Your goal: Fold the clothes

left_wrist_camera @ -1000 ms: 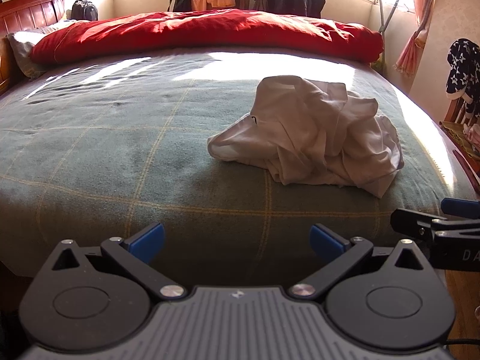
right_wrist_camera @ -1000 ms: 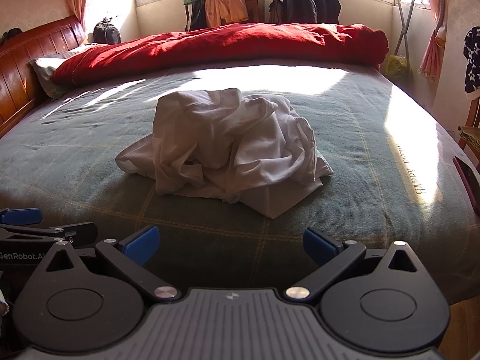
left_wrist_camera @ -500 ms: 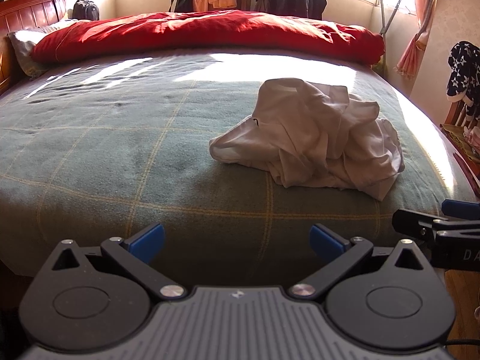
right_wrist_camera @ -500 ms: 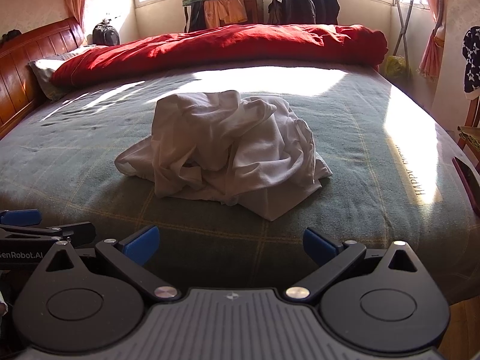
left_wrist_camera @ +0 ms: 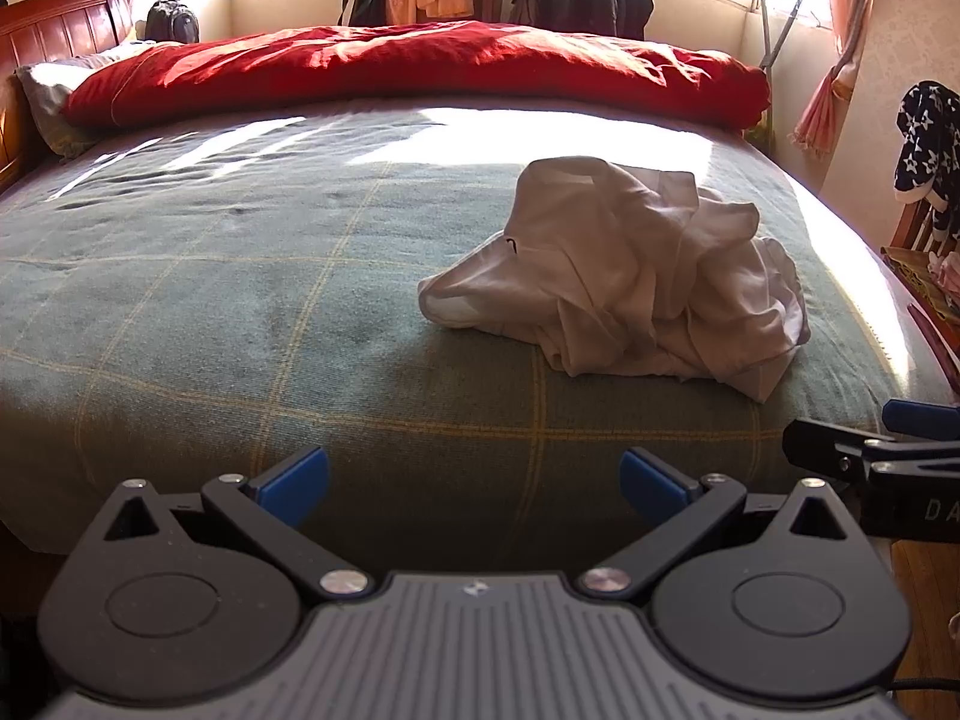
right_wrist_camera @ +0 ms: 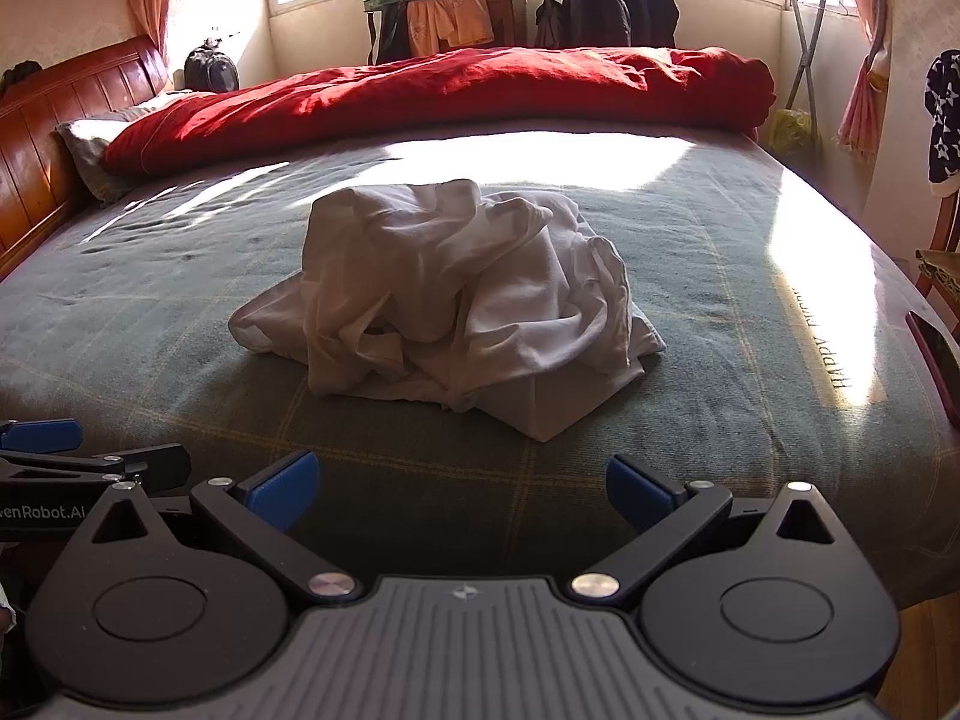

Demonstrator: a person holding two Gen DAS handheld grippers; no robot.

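A crumpled white garment point(left_wrist_camera: 630, 276) lies in a heap on the green checked bedspread point(left_wrist_camera: 240, 300), ahead and to the right in the left wrist view. In the right wrist view the same white garment point(right_wrist_camera: 456, 300) sits straight ahead on the bedspread point(right_wrist_camera: 750, 300). My left gripper point(left_wrist_camera: 474, 477) hangs open at the bed's near edge, well short of the heap, with nothing between its blue fingertips. My right gripper point(right_wrist_camera: 462, 483) is open too, empty, and also short of the garment. Each gripper shows at the other view's side edge.
A rolled red duvet point(right_wrist_camera: 456, 90) runs across the far side of the bed. A wooden headboard point(right_wrist_camera: 36, 144) and a pillow stand at the left. Dark jackets point(right_wrist_camera: 612, 0) hang on a rack by the window. A star-patterned cloth point(left_wrist_camera: 927, 138) hangs on a chair at the right.
Both views have crept slightly forward and tilted up, so the garment sits a little lower in frame. The garment itself has not moved and both grippers stay open.
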